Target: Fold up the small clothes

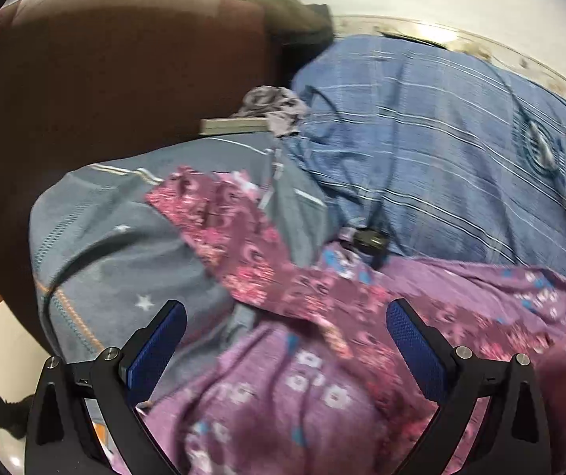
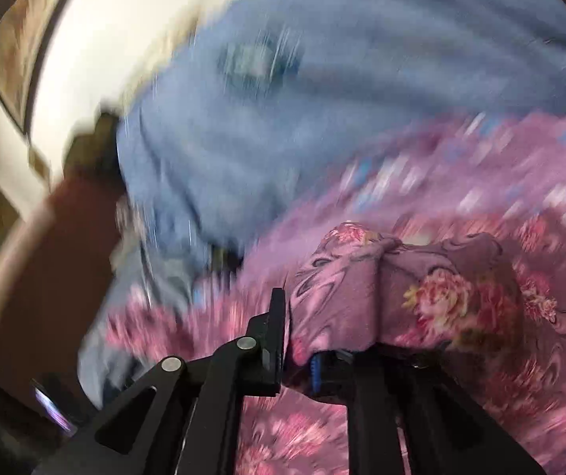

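Observation:
A maroon floral garment (image 1: 243, 253) lies stretched across the bed, over a lilac flowered cloth (image 1: 283, 396). My left gripper (image 1: 286, 336) is open just above them, its blue pads (image 1: 156, 352) wide apart and empty. In the right wrist view, my right gripper (image 2: 302, 340) is shut on a bunched fold of the maroon floral garment (image 2: 401, 289), which drapes over the right finger and hides it. That view is strongly blurred.
A blue striped blanket (image 1: 441, 138) covers the bed behind. A grey star-print pillow (image 1: 116, 245) lies left, against a brown headboard (image 1: 104, 79). A small black device (image 1: 370, 239) with a cable, a book (image 1: 231, 124) and a crumpled grey cloth (image 1: 271, 107) lie nearby.

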`<state>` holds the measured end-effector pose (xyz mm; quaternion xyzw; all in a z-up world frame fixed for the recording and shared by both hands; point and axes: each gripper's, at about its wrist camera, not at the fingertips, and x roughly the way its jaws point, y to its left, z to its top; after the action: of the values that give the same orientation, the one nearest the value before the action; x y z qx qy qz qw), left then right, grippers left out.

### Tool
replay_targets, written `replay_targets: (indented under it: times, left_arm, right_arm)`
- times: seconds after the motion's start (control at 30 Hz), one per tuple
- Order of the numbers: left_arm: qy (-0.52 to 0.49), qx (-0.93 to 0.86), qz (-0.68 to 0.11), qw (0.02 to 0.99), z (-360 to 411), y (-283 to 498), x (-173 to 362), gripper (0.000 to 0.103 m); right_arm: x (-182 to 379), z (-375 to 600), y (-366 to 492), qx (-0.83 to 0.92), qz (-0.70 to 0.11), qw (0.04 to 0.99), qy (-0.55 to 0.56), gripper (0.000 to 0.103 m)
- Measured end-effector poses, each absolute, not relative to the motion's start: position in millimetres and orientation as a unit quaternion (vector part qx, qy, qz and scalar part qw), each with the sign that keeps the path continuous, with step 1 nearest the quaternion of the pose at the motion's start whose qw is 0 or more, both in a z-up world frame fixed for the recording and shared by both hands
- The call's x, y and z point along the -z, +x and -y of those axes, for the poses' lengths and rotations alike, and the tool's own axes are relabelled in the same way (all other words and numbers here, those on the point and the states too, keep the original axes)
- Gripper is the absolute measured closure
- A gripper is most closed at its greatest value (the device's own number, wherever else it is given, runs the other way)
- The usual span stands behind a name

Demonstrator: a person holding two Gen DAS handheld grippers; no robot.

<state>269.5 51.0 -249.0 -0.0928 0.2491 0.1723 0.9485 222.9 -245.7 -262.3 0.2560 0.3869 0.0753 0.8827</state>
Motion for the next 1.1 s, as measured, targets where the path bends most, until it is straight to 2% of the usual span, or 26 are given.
replay_targets:
  times: [0.07, 0.17, 0.2, 0.27, 0.33, 0.47, 0.6, 0.67, 0.73, 0.87, 1.0, 1.1]
  left_arm:
    - [-0.101, -0.179, -0.251, 0.946, -58.5, 272.4, 250.0, 0.001]
    - [-0.116, -0.177, -0.257, 0.943, -62.7, 276.1, 253.1, 0.001]
    - [-0.116, -0.173, -0.258, 0.943, -61.3, 277.0, 253.9, 0.001]
    - [-0.108, -0.167, -0.257, 0.946, -57.3, 278.3, 253.2, 0.001]
    - [-0.097, -0.164, -0.253, 0.948, -51.4, 277.9, 253.1, 0.001]
    - [-0.074, -0.155, -0.259, 0.951, -33.7, 279.3, 258.3, 0.001]
    - [-0.06, -0.152, -0.256, 0.953, -24.3, 279.3, 260.2, 0.001]
    - [-0.063, -0.145, -0.259, 0.953, -25.2, 280.0, 260.1, 0.001]
    - [-0.064, -0.146, -0.258, 0.953, -28.1, 280.2, 259.0, 0.001]
    - [-0.076, -0.165, -0.249, 0.951, -44.7, 281.7, 253.3, 0.001]
    - [-0.106, -0.197, -0.242, 0.944, -70.7, 281.1, 250.9, 0.001]
    - [-0.125, -0.221, -0.243, 0.936, -90.3, 280.7, 251.3, 0.001]
  right_arm:
    - [285.2, 209.4, 229.8, -0.108, -0.434, 0.87, 0.208, 0.047]
    - [291.2, 180.1, 209.3, -0.141, -0.441, 0.881, 0.101, 0.046]
    - [290.9, 179.8, 199.5, -0.155, -0.439, 0.883, 0.06, 0.042]
    - [290.6, 197.1, 185.5, -0.167, -0.442, 0.88, 0.04, 0.041]
    - [288.6, 228.4, 174.3, -0.18, -0.439, 0.877, 0.076, 0.041]
    - [294.6, 312.2, 159.6, -0.166, -0.402, 0.863, 0.257, 0.039]
    - [345.5, 366.4, 168.0, -0.108, -0.427, 0.783, 0.44, 0.039]
    - [365.9, 365.8, 175.7, -0.104, -0.432, 0.748, 0.493, 0.039]
    - [367.0, 352.5, 187.0, -0.107, -0.436, 0.746, 0.491, 0.039]
    - [345.4, 301.6, 227.1, -0.149, -0.464, 0.727, 0.484, 0.041]
    - [242.9, 272.1, 223.6, -0.27, -0.344, 0.782, 0.444, 0.042]
    - [214.7, 268.8, 206.6, -0.239, -0.321, 0.844, 0.358, 0.042]
